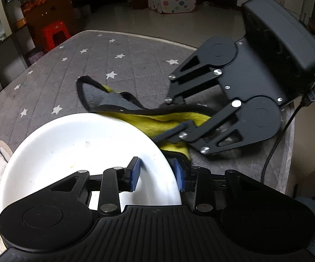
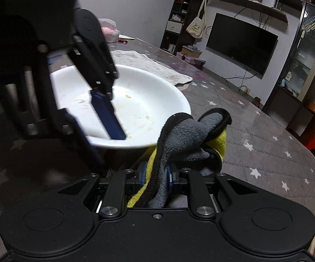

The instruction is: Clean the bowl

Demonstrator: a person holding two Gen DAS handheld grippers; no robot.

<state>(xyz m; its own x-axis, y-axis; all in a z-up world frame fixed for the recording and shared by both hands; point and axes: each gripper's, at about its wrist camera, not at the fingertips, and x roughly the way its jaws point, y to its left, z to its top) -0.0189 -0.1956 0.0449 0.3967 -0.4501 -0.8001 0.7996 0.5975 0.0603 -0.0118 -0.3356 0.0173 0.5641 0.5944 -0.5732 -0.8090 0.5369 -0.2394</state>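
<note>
With the bowl point(image 2: 122, 107) on the table point(image 1: 118, 65) still flecked with food, wiping is all ahead: our left claw point(image 1: 157, 174) straddles its near rim, slightly spread, while our right claw point(image 2: 155, 179) pinches the cloth point(image 2: 185, 135) just beside the bowl.

Left gripper point(image 1: 157, 172) tilted down, jaws parted, right gripper point(image 2: 156, 174) beside it, jaws clamped.

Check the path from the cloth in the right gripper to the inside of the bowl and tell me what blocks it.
The left gripper straddles the white bowl's near rim, one finger inside, near the dried food spots. The cloth, clamped in the right gripper, sits just outside that rim. Nothing else visible intervenes.
</note>
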